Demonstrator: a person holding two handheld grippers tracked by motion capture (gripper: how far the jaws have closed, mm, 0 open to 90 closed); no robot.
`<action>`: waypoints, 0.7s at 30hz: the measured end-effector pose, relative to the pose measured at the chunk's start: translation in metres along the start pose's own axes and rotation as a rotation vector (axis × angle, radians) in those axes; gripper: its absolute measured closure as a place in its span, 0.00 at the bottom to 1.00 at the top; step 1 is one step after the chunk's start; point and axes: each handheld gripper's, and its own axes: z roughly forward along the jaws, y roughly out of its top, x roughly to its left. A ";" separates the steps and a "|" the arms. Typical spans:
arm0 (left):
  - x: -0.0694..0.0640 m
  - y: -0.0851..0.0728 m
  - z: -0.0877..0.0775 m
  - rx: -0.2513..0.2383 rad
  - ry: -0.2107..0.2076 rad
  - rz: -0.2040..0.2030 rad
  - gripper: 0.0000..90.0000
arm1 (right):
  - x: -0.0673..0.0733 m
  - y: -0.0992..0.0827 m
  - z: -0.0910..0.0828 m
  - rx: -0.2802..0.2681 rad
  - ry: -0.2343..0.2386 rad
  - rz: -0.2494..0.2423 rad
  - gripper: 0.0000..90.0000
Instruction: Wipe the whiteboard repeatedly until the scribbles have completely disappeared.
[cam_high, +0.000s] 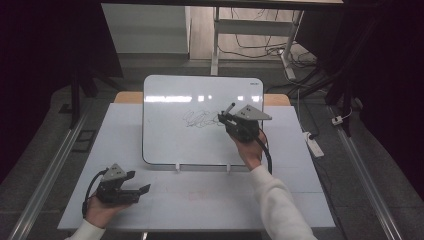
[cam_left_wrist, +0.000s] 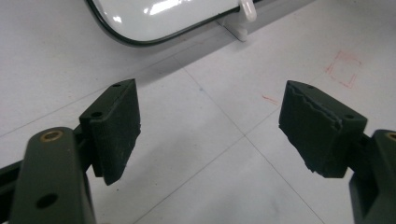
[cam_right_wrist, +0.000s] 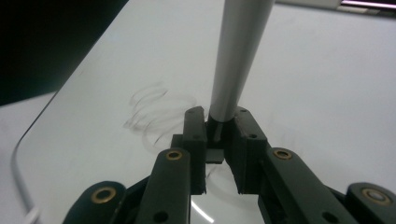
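Table (cam_high: 165, 200): white top in joined panels, seams visible; faint red square mark (cam_high: 198, 195) near the front edge; wood strip showing at the far corners.

Floor (cam_high: 45, 135): grey, with metal rails (cam_high: 55, 165) running along the left and right sides of the table.

Power strip (cam_high: 313, 144): white, on the floor off the table's right edge, with a smaller plug (cam_high: 338, 120) farther back.

Desk frame (cam_high: 252, 30): white legs beyond the far edge, loose cables (cam_high: 260, 49) beneath it.

Cabinet (cam_high: 145, 27): pale panel, back left.

Curtains (cam_high: 45, 45): dark, on both sides.

Light: dim room, overhead lamps.
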 end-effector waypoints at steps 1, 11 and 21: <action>0.002 0.000 -0.001 -0.005 0.000 -0.007 0.24 | -0.002 0.003 0.005 -0.006 -0.010 0.003 0.86; 0.008 -0.002 0.000 -0.004 0.005 -0.020 0.24 | 0.013 0.005 0.047 0.039 0.045 -0.039 0.86; 0.006 -0.003 -0.001 -0.005 0.008 -0.016 0.24 | 0.041 0.013 0.083 0.048 0.115 -0.096 0.86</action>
